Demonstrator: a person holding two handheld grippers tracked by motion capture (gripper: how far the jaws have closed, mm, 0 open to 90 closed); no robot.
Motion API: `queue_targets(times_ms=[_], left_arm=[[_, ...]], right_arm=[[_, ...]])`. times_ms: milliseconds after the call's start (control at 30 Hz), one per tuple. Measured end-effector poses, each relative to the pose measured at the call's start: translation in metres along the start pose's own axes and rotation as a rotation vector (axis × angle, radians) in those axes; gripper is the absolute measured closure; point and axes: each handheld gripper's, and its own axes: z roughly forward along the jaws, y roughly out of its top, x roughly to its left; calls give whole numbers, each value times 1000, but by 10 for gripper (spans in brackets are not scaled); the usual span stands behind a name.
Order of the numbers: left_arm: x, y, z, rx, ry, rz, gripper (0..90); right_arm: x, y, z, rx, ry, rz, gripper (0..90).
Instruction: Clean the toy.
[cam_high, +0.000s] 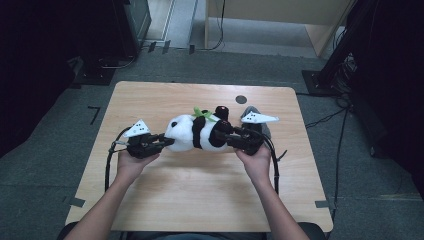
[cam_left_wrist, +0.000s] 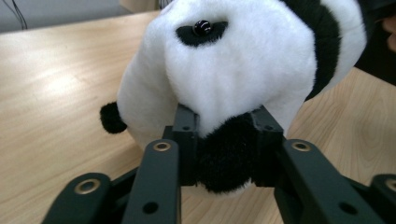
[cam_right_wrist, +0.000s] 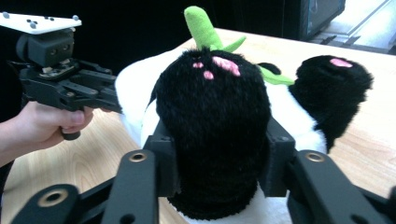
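A black-and-white plush panda (cam_high: 196, 131) with a green leaf lies across the middle of the wooden table (cam_high: 200, 195), held between both grippers. My left gripper (cam_high: 169, 141) is shut on the panda's black ear at its head end; in the left gripper view the jaws pinch that black ear (cam_left_wrist: 227, 154) under the white head (cam_left_wrist: 224, 65). My right gripper (cam_high: 223, 136) is shut on a black foot (cam_right_wrist: 212, 135) with pink paw marks; a second black foot (cam_right_wrist: 332, 88) sticks out to the right. The other gripper (cam_right_wrist: 105, 95) and its hand show at the left of the right gripper view.
A small dark round disc (cam_high: 241, 99) lies on the table behind the panda. Dark equipment stands (cam_high: 330, 70) and cables sit on the floor beyond the far edge. Bare tabletop stretches in front of the hands.
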Motion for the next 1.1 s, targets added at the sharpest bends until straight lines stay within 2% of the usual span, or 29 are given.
queue_targets(times_ms=[100,233,300,467,567,600,733,833,900,1000,1100], left_arm=[[0,1,-2,0,-19,-15,733],[0,2,-3,7,-41,-27,741],[1,2,-4,5,-53,-31,746],[2,4,-7,6,-70,-47,757],[5,5,-10,15,-75,-62,761],[6,5,-11,20,-82,-68,764],[9,7,-17,3,-86,-83,765],[10,10,-23,-19,-95,-87,765],[11,11,-24,-23,-113,-96,766],[10,12,-24,-11,-131,-98,766],[10,13,-23,-10,-144,-106,765]], right_arm=[[-3,-1,-1,-18,14,-5,556],[-5,-2,0,-12,13,-2,557],[-6,-2,-2,-24,22,-3,518],[-4,-3,-4,-54,31,-97,411],[-6,-9,-6,-92,43,-147,350],[-8,-11,-7,-102,48,-153,333],[-18,-16,-13,-73,100,-134,299],[-22,-22,-17,-86,124,-169,266],[-22,-24,-14,-71,142,-165,262],[-15,-26,-8,-61,97,-237,233],[-9,-28,-3,-25,99,-298,208]])
